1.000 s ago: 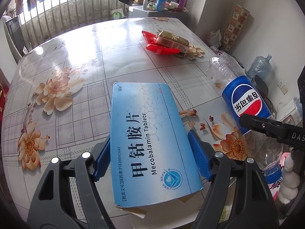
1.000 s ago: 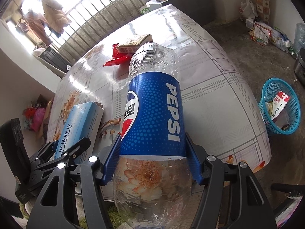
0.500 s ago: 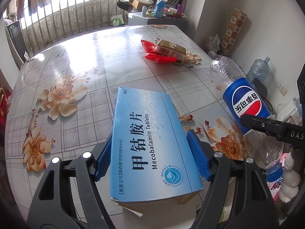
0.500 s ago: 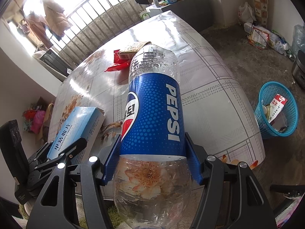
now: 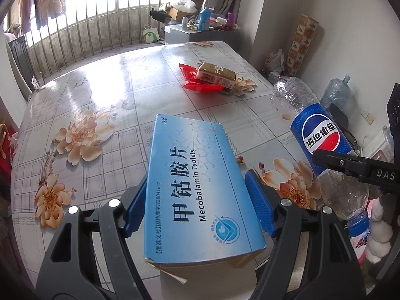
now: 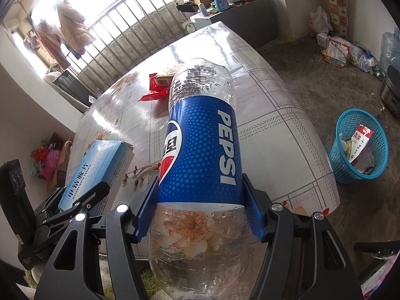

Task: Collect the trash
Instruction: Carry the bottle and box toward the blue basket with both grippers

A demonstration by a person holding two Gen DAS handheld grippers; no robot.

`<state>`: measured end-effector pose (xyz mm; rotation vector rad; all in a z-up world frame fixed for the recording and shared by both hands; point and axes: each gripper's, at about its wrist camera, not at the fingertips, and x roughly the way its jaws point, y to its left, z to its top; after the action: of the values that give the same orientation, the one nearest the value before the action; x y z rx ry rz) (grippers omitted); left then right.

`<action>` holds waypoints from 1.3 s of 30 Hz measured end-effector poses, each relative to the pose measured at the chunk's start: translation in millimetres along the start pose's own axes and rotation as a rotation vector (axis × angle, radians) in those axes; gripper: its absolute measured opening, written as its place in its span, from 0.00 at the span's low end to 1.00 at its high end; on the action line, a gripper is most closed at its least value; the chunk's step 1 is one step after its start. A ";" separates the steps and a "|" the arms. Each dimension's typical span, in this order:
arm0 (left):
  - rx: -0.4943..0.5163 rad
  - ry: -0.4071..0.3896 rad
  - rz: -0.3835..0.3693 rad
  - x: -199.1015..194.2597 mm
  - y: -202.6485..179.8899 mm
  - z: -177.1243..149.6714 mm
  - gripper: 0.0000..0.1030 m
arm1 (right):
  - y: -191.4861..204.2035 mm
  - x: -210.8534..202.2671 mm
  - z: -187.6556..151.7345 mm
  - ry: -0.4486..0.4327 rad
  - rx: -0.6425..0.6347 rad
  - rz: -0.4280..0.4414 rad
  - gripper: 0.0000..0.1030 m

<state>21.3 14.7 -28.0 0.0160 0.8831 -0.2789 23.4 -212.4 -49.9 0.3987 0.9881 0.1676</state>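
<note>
**Both hands full, basket waiting on the floor to the right**

A cluttered room with a barred window and a flower-patterned table (image 5: 82, 95) sets the scene. The left gripper (image 5: 197, 200) is clamped across the width of a blue tablet box (image 5: 195, 187), blue pads pressed to its long sides, the box's long axis running straight ahead from the jaws and lifted clear of the tabletop. The right gripper (image 6: 200, 207) is clamped on an empty Pepsi bottle (image 6: 202, 145) at the lower edge of its label, the bottle's length likewise pointing forward, base end away. Beyond them, a red wrapper (image 5: 200, 85) with a gold-topped packet (image 5: 216, 73) lying on it remains on the table, well apart from both tools.

The blue basket (image 6: 360, 172), already holding some litter, stands on the floor off the table's right edge. It lies to the right of the bottle, so the right hand looks the nearer; the left would have to cross over.

Against the frame a second earlier, both grips are unchanged, while the box and bottle appear slightly higher above the table and the basket sits lower and farther right in view.
</note>
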 end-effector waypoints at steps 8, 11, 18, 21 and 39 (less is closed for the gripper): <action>0.017 -0.008 0.004 -1.9 -3.6 1.2 0.67 | -5.2 -4.9 -1.1 -0.012 0.007 0.005 0.60; 0.025 -0.013 0.005 -3.3 -6.0 2.4 0.67 | -7.6 -6.3 -0.9 -0.016 0.011 0.006 0.60; 0.050 -0.022 0.007 -6.1 -12.6 4.0 0.67 | -13.7 -11.8 -1.8 -0.032 0.023 0.010 0.60; 0.063 -0.027 0.006 -6.2 -16.9 6.1 0.67 | -18.3 -13.9 -1.1 -0.039 0.029 0.010 0.60; 0.149 -0.065 -0.080 -6.3 -35.4 40.9 0.67 | -29.2 -35.6 0.2 -0.106 0.085 -0.014 0.60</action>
<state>39.8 -23.1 6.4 0.1097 0.7977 -0.4170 3.0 -250.4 -33.9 0.4734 0.8955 0.0906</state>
